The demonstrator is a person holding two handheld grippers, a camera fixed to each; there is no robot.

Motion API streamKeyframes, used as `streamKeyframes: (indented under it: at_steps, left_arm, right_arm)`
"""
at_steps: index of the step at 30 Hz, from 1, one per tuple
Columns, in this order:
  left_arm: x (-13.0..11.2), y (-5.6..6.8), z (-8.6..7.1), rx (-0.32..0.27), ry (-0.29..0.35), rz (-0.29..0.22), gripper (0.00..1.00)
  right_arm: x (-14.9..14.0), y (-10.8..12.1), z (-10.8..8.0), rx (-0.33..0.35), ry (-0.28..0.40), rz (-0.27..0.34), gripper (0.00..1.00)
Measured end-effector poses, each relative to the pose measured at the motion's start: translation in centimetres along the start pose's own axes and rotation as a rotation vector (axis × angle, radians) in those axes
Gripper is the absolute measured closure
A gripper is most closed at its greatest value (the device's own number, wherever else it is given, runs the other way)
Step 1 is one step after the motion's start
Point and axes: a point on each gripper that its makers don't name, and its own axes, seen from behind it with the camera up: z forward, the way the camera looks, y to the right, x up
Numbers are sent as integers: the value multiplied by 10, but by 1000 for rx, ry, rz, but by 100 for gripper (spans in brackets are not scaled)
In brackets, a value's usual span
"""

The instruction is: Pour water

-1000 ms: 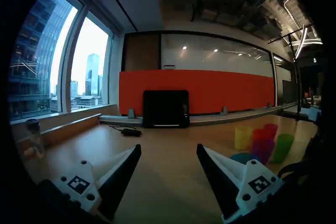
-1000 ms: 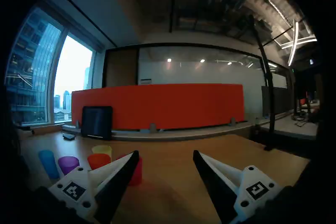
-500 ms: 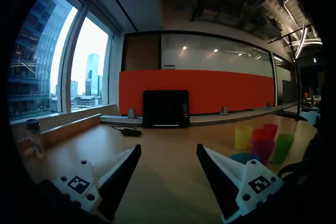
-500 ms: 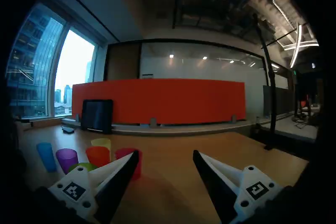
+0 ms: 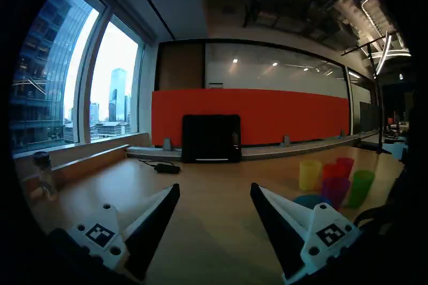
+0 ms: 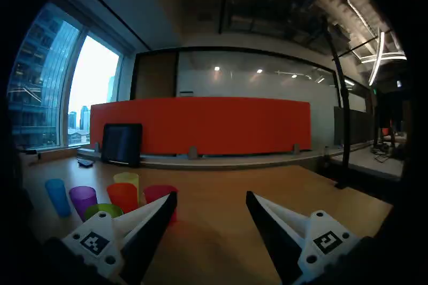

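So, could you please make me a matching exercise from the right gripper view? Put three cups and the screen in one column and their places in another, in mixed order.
All places are as seen in the right gripper view.

Things:
1. blue cup
2. green cup
3. yellow cup
4. black screen

Places:
a. stands in front of the orange partition
b. at the back of the group, behind the orange cup
c. at the left end of the group
d. at the front of the group, nearest to the camera

Pairs: 1-c, 2-d, 3-b, 4-a.
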Motion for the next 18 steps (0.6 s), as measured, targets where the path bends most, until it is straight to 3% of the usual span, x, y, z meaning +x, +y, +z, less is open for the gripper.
streamKeyframes:
  at_steps: [18]
  left_arm:
    - [0,0,0,0,0,0,2]
  right_arm:
    - [-1,-1,1,3,-3,1,0]
